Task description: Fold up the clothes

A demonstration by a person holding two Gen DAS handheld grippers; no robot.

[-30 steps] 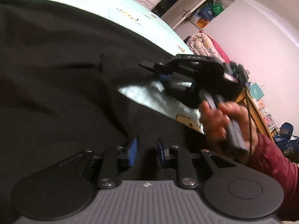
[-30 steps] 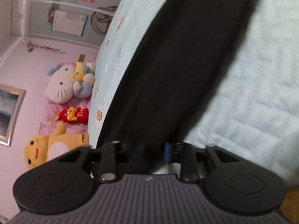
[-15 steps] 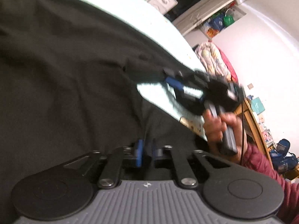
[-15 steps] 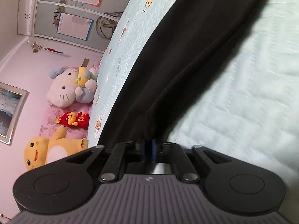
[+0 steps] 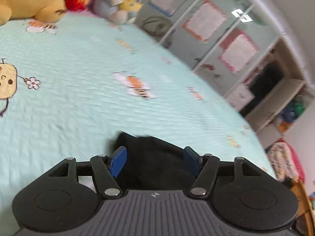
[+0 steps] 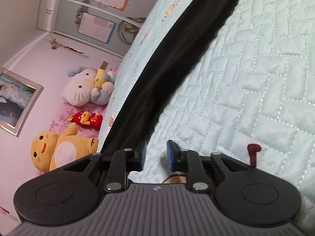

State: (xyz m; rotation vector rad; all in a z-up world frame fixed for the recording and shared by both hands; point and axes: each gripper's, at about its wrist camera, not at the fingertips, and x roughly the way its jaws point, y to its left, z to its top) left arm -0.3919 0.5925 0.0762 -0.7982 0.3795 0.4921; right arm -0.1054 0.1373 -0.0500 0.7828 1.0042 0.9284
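On the mint quilted bedspread point(image 6: 246, 82) we have the black garment point(image 6: 177, 59) lying as a long dark band running away from us toward the far edge of the bed. In the left wrist view a bunched end of that same dark cloth point(image 5: 155, 157) sits humped between the blue pads.

Left gripper point(image 5: 155, 157): fingers spread wide, cloth between them but neither pad pressing it, so we read it as not clamped. Right gripper point(image 6: 154, 155): parted to a middling gap, only bedspread between the pads; the garment's near edge runs just beside its left pad point(image 6: 141, 153). Holding nothing.

Handling, as a judgement: soft, limp knit, light, no stiffness, so it will sag and drag wherever it isn't supported. Matte fabric should grip fine on the pads; nothing fragile. The quilted surface will likely add friction, so lifting should beat sliding.

Where to grip: pinch at a hem or corner, both layers together, one gripper per end so the edge stays taut. The humped end under our left is too thick and loose for a clean pinch.

We can't tell from this whether the band is already a fold or just a strip laid out.
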